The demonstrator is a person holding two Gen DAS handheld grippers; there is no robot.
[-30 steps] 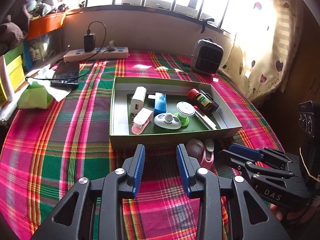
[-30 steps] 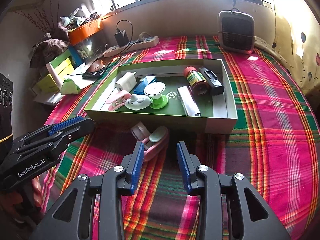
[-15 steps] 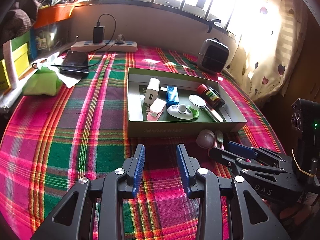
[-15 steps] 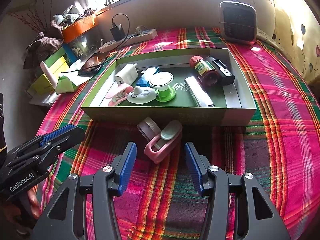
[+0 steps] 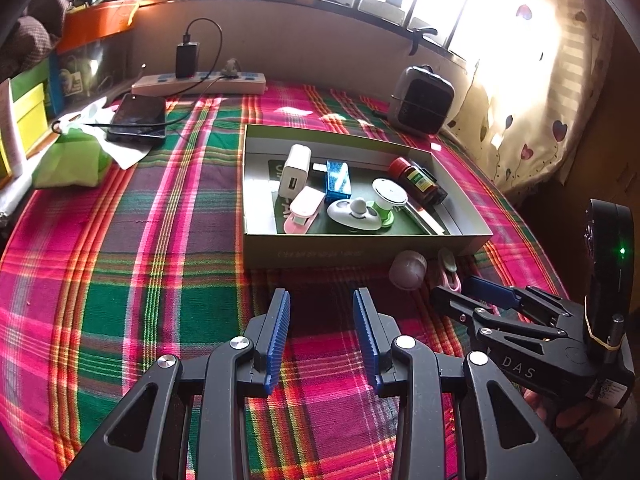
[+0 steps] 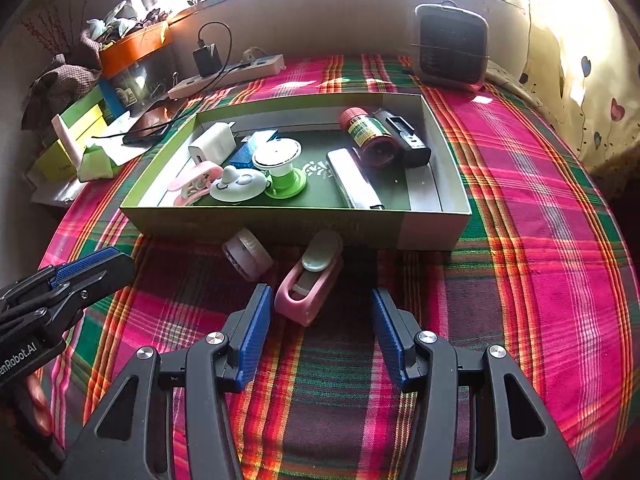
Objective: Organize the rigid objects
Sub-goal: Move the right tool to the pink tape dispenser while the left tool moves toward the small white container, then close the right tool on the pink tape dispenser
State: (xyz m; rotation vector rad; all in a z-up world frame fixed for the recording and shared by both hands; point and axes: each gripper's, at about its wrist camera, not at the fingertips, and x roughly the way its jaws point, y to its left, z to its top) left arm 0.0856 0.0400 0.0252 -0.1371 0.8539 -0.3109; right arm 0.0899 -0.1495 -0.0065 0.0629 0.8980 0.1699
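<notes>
Plaid tablecloth [image 6: 520, 208], sunlit window behind the green tray [image 6: 280, 222].
Right gripper [image 6: 320, 320] and left gripper [image 5: 320, 328]: fingers apart, empty; pink clip [image 6: 310, 288] lies before the tray.

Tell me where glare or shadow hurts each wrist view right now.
Left wrist view: the window and curtain blow out white at upper right; the pink clip beside the box sits in dim shadow. Right wrist view: glare only at the top right corner; the pink clip between the open right gripper fingers is shaded but readable; edges bend with fisheye.
</notes>
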